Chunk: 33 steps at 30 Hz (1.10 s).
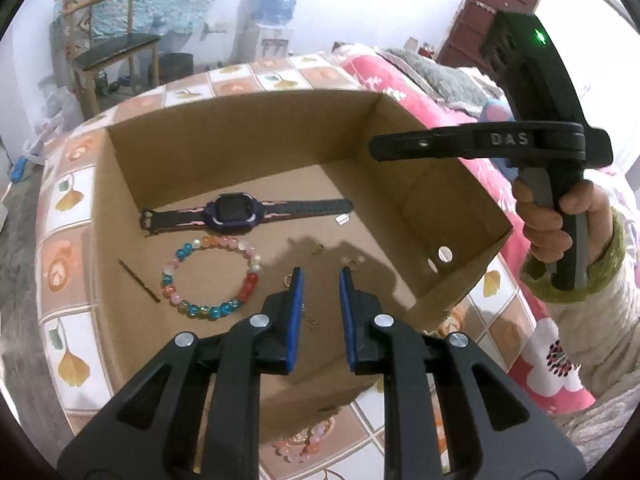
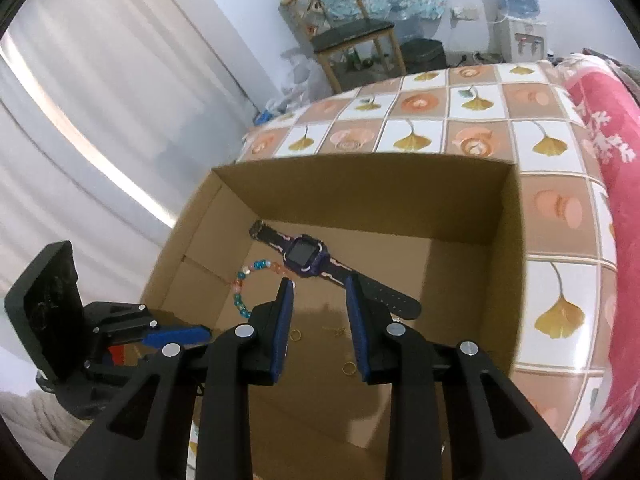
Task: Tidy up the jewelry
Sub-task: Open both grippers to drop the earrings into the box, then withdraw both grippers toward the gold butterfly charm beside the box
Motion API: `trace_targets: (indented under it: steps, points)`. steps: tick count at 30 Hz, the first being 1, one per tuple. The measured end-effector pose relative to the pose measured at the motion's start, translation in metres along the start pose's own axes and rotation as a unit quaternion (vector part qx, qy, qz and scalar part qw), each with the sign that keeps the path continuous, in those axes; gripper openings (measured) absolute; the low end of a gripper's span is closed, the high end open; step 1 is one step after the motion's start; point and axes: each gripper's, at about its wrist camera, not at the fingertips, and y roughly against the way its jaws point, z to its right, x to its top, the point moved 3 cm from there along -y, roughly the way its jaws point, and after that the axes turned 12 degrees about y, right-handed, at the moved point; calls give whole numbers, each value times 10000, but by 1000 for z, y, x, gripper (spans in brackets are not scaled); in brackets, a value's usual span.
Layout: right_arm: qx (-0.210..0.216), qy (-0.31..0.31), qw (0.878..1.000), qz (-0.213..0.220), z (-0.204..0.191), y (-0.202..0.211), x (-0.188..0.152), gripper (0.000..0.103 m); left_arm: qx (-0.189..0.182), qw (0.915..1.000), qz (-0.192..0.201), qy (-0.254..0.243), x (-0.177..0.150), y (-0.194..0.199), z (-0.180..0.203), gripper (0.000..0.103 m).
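Tiled tablecloth bears a cardboard box (image 1: 120, 184) holding a multicoloured bead bracelet (image 1: 212, 276); both jaws apart, empty.

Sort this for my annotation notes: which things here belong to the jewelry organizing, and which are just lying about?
Job:
purple smartwatch
multicoloured bead bracelet
small gold rings
brown cardboard box

Lying about:
wooden chair
water dispenser
pink floral blanket

bracelet (image 2: 245, 280): partly behind gripper | gold trinkets (image 2: 348, 367): too small to identify

Open-topped brown cardboard box (image 1: 248, 144): right half of floor bare, free entry from above. Purple smartwatch (image 1: 234, 213), multicoloured bead bracelet (image 1: 212, 276), small gold rings (image 2: 348, 368) clutter left and centre.
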Motion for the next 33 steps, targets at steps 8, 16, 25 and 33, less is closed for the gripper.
trace_targets:
  steps: [8, 16, 25, 33]
  points:
    - [-211, -111, 9979, 595, 1, 52, -12, 39, 253, 9985, 486, 48, -3, 34, -1, 43]
    - [-312, -288, 9887, 1436, -9, 115, -52, 52, 596, 9935, 962, -145, -26, 74, 9, 74]
    - [-1157, -466, 9861, 1099, -22, 121, -151, 59, 590, 9940, 888, -234, -71, 96, 18, 89]
    - [-1431, -840, 9861, 20, -25, 57, -208, 59, 697, 9976, 5, -30, -113, 36, 16, 90]
